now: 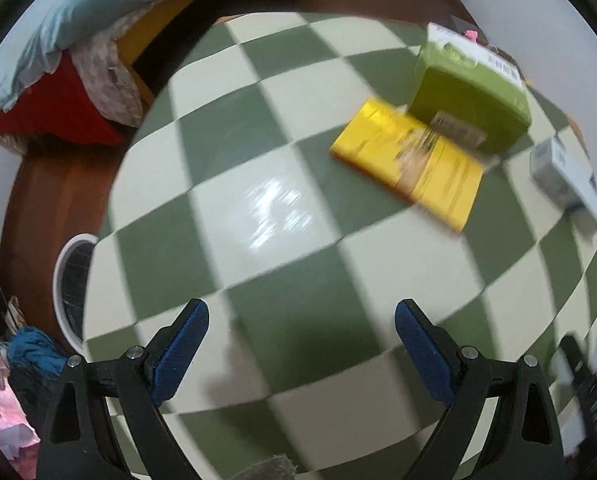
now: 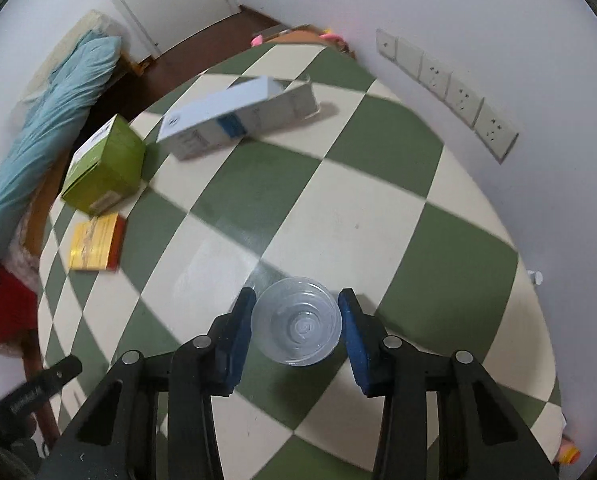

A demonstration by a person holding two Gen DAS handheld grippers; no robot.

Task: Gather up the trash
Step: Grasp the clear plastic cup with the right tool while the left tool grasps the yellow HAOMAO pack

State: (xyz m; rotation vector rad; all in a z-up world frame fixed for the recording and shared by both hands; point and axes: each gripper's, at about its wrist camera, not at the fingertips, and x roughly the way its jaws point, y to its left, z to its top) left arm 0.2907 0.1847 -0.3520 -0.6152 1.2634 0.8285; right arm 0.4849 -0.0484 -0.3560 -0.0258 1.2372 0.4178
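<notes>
Nearest the right wrist camera we see a clear round plastic cup (image 2: pixel 297 322) sitting between the blue-padded fingers of the right gripper (image 2: pixel 297 312). The jaws close on it from both sides, pads touching the rim left and right, so the cup is pinched. We look straight down into its open mouth; it hangs above the round table with the green-and-cream checkered cloth (image 2: pixel 378 184).

Left gripper (image 1: pixel 300 320): jaws spread wide, nothing between them, only checkered cloth (image 1: pixel 226 184) below. This view is motion-blurred.

Other items on the table, all well apart from the cup:
- flat yellow rectangular box with a red edge (image 2: pixel 94 242), lying flat near the far left rim; also in the left view (image 1: pixel 408 164).
- olive-green cardboard box (image 2: pixel 106 166), tilted, its lower edge resting on or just over the yellow box; in the left view (image 1: pixel 470 96) it overlaps the yellow box's corner.
- long white-and-blue carton (image 2: pixel 238 114), lying on its side just beside the green box; whether they touch we cannot tell. The left view shows only a blurred end (image 1: pixel 562 174).

Off the table: a light blue quilt (image 2: pixel 46 120) on a bed, a white wall with a row of sockets (image 2: pixel 450 90), and a white round fan (image 1: pixel 72 288) beside the table in the left view.
</notes>
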